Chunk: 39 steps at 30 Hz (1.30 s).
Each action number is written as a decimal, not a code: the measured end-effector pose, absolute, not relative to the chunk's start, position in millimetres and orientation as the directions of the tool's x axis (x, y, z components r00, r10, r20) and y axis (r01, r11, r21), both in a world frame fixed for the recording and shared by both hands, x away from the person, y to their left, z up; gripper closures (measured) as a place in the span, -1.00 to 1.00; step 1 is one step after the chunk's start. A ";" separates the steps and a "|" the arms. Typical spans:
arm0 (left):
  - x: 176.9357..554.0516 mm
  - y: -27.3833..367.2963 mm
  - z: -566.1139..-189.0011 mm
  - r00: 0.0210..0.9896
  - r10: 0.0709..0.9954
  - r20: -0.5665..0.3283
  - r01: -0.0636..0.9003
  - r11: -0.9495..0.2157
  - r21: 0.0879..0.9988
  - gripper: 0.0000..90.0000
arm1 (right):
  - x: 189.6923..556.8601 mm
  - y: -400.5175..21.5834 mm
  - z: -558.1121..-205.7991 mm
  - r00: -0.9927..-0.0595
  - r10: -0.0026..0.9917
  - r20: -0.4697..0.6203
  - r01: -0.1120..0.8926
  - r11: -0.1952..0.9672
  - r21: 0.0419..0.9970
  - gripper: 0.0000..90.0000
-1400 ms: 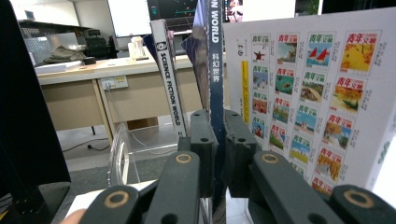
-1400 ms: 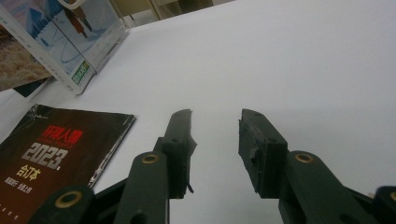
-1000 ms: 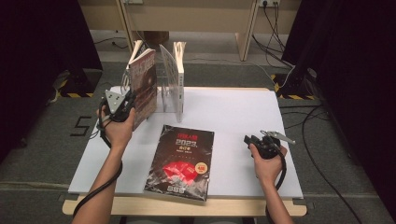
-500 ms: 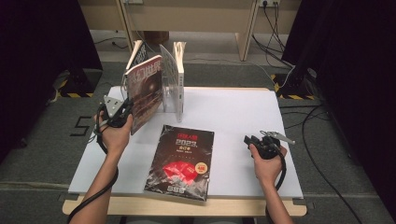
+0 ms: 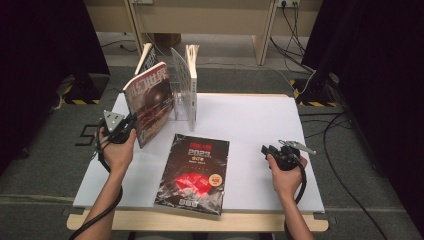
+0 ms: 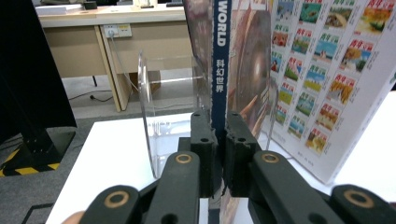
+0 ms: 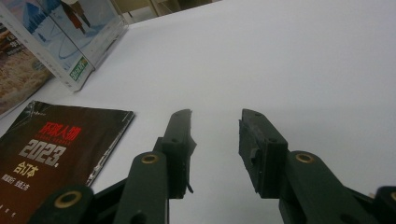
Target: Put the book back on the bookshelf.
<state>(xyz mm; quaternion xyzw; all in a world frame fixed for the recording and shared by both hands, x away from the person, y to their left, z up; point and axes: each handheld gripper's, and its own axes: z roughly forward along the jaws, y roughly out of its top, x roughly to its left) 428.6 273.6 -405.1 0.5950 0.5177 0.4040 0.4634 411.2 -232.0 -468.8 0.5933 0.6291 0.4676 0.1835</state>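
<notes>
The science-fiction magazine (image 5: 150,102) stood tilted above the left part of the white table (image 5: 260,120), just in front of the clear acrylic book stand (image 5: 181,85), its blue spine (image 6: 218,70) clamped between the jaws of the left gripper (image 5: 120,127). A second magazine (image 5: 192,80) leaned upright in the stand. The dark 2023 magazine (image 5: 194,172) lay flat mid-table. The right gripper (image 5: 280,152) rested well apart at the right, jaws parted, holding nothing.
</notes>
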 end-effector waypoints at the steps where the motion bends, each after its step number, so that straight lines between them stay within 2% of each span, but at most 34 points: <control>1: 427.4 274.3 -406.0 0.139 0.990 -0.002 0.243 -0.033 0.970 0.86 | 411.5 -232.1 -469.3 -0.229 0.918 0.324 0.576 -0.141 0.805 0.43; 19: 418.6 286.2 -416.0 0.135 0.988 -0.081 0.247 0.045 0.968 0.81 | 412.4 -228.7 -470.8 -0.230 0.917 0.326 0.583 -0.138 0.800 0.43; 22: 421.5 288.1 -416.4 0.132 0.987 -0.095 0.242 0.060 0.968 0.67 | 412.7 -229.0 -471.2 -0.232 0.917 0.324 0.582 -0.136 0.802 0.42; 24: 425.2 288.7 -416.7 0.156 0.982 -0.110 0.227 0.073 0.971 0.53 | 412.9 -228.8 -471.2 -0.230 0.917 0.326 0.583 -0.138 0.800 0.42; 31: 442.1 284.6 -412.1 0.279 0.951 -0.131 0.150 0.091 0.984 0.31 | 413.5 -228.5 -472.0 -0.230 0.916 0.328 0.588 -0.138 0.797 0.42; 32: 443.3 282.7 -410.9 0.286 0.951 -0.116 0.145 0.077 0.986 0.31 | 413.5 -228.9 -471.8 -0.229 0.916 0.329 0.588 -0.139 0.797 0.41; 34: 443.2 279.8 -410.0 0.279 0.954 -0.111 0.143 0.073 0.987 0.54 | 413.1 -230.2 -471.5 -0.221 0.916 0.335 0.593 -0.146 0.792 0.41; 39: 440.9 275.5 -408.9 0.272 0.957 -0.102 0.146 0.063 0.987 0.67 | 413.6 -232.6 -471.9 -0.222 0.916 0.333 0.589 -0.146 0.795 0.41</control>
